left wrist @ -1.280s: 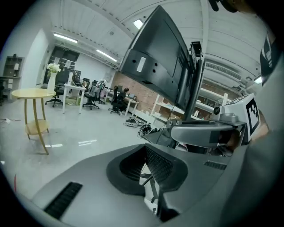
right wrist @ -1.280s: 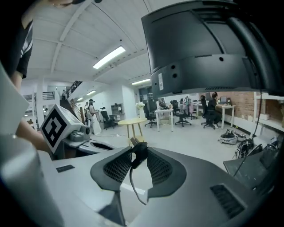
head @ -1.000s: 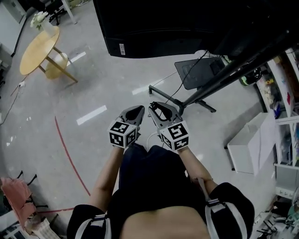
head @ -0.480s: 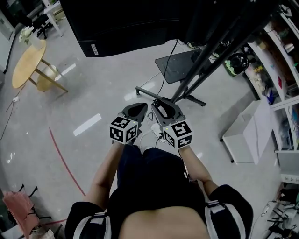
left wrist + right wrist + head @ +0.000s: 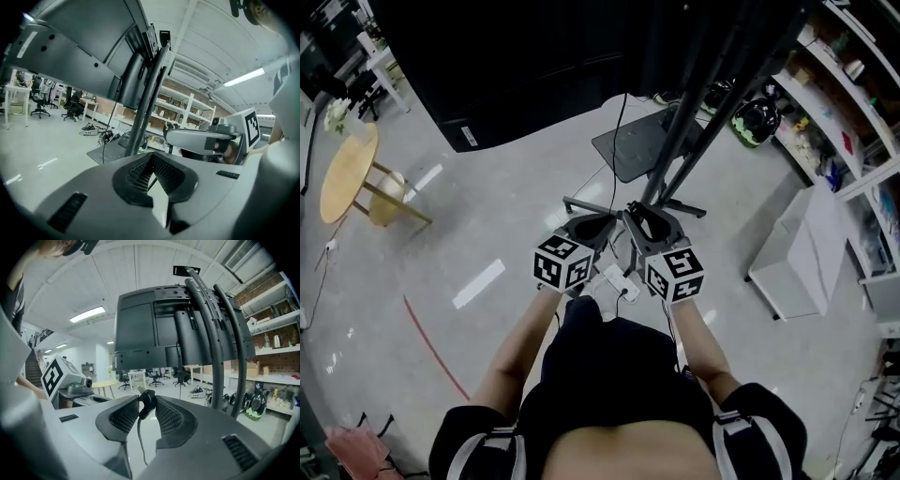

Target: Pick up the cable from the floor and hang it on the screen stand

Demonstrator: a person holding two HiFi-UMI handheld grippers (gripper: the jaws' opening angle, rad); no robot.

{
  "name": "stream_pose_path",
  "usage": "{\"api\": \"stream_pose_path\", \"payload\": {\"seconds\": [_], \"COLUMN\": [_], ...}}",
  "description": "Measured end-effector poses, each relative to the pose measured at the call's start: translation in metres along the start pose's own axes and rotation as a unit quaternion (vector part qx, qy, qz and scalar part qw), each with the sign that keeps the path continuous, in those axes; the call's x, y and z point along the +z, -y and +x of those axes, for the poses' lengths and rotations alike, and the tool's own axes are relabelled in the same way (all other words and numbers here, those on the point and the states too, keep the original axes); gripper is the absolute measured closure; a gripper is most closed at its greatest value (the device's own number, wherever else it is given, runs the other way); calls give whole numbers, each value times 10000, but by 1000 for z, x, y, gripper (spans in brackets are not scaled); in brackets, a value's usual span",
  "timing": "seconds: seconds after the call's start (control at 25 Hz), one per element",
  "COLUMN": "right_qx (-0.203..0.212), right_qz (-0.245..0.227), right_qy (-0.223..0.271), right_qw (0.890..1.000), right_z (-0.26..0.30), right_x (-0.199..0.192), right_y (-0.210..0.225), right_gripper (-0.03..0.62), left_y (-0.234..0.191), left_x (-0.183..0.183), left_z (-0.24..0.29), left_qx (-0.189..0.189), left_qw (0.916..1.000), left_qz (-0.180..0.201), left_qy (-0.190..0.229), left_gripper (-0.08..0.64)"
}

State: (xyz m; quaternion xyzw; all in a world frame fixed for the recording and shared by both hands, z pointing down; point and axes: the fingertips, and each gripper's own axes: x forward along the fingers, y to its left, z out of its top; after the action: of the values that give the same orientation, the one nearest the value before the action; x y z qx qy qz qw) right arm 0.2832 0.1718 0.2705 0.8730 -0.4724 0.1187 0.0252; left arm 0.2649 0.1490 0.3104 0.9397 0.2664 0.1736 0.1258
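Now the cable point(image 5: 139, 434) hangs pinched between the right tongs point(image 5: 146, 400).

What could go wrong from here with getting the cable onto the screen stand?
1. The right claw pinches the cable only by its black plug, right at the claw's tip. That small hold might slip during the lift.
2. The rest of the cable hangs loose below the claw and could snag on the screen stand before it is hung.
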Motion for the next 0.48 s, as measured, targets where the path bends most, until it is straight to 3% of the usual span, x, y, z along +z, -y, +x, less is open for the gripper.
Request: {"api": "stream_pose_path", "payload": {"seconds": [0.48], "right_qx": [-704], "right_qz": [-287], "right_qy": [197], "right_qw": [9969], "right_z": [28], "right_x": [63], "right_y": [46], "right_gripper": [466], "left_y": [-18], "left_x": [54], "left_z": [40], "left_qx": [-865], "left_qw": [9952], "left_qz": [385], "left_qy": [-255], "left_gripper": [552]}}
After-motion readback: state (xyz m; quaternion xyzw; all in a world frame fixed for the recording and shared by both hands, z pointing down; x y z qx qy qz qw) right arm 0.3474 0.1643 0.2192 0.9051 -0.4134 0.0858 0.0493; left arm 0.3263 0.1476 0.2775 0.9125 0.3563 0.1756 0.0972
